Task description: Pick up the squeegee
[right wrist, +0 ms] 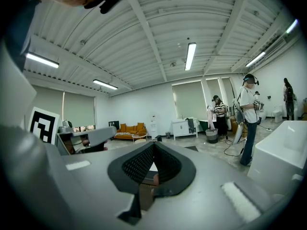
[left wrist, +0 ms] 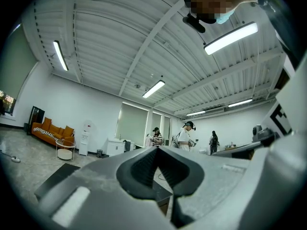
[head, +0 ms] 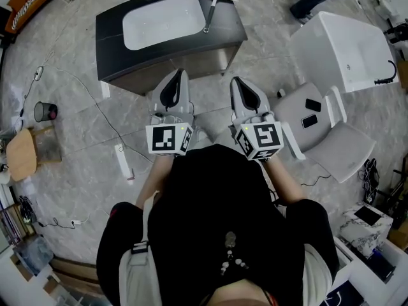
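On the far side of the grey tiled floor stands a dark counter (head: 109, 38) with a white sink basin (head: 159, 24) set into it. The squeegee (head: 210, 14) lies on the counter's right end, just beside the basin. Its blade lies along the far edge and its handle points back towards the person. Nothing touches it.

The person stands near the counter's front and holds both tools out side by side, well short of the squeegee. The left tool (head: 180, 74) is clenched, its jaw tips meeting with nothing between them, and it reaches just to the counter's near edge. The right tool (head: 237, 80) is likewise clenched and empty, and it sits just right of the left one.

To the right of the counter is a white bathtub (head: 347, 50). A white power strip (head: 123, 161) lies on the floor to the left. An orange sofa (left wrist: 48, 131) stands against the far wall in the left gripper view.
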### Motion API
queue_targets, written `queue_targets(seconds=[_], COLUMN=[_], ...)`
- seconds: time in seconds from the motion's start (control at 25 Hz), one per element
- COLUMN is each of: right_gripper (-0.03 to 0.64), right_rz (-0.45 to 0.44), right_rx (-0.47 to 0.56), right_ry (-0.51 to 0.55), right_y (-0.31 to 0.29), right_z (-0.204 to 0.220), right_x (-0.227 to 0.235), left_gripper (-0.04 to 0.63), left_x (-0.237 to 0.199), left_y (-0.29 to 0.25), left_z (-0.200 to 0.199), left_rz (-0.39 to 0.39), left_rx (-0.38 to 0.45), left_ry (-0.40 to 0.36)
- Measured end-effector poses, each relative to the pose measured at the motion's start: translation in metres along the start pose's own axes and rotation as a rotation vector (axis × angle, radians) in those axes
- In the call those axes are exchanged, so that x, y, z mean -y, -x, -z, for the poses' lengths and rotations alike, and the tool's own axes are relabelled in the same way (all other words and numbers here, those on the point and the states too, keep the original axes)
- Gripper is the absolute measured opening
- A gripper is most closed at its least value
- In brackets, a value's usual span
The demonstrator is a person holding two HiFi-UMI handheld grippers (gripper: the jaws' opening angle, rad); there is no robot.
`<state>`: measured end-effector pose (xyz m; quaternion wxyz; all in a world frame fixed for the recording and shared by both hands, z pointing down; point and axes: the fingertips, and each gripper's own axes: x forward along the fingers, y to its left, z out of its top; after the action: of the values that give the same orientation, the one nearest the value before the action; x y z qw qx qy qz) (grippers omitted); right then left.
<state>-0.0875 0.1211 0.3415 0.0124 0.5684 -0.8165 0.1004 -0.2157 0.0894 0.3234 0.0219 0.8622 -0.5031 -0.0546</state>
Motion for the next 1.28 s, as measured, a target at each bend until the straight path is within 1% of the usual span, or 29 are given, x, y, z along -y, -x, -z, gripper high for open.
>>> queue_targets(seconds=[0.32, 0.64, 0.84, 1.28], right_gripper=[0.002, 0.002, 0.002, 0.002], right_rz=[-0.012, -0.064, -0.080, -0.080], right_rx=[-0.017, -0.011, -0.027, -0.035], right_ry=[0.003, 0.004, 0.004, -0.023], right_y=[-0.010, -0.051, -0.081, -0.145], right_z=[0.007, -0.004, -0.005, -0.018], right_x=[0.007, 0.020, 0.040, 0.103], left_gripper=[0.002, 0.002, 0.002, 0.002], left_x=[-0.006, -0.026, -0.034, -0.030], left_y=[-0.006, -0.035, -0.069, -0.160], left_z=[0.005, 0.005, 0.013, 0.021], left_rz=[-0.016, -0.067, -0.078, -0.042], left_rx=[-0.005, -0.006, -0.018, -0.032], left_ry=[-0.010, -0.022, -0.020, -0.037])
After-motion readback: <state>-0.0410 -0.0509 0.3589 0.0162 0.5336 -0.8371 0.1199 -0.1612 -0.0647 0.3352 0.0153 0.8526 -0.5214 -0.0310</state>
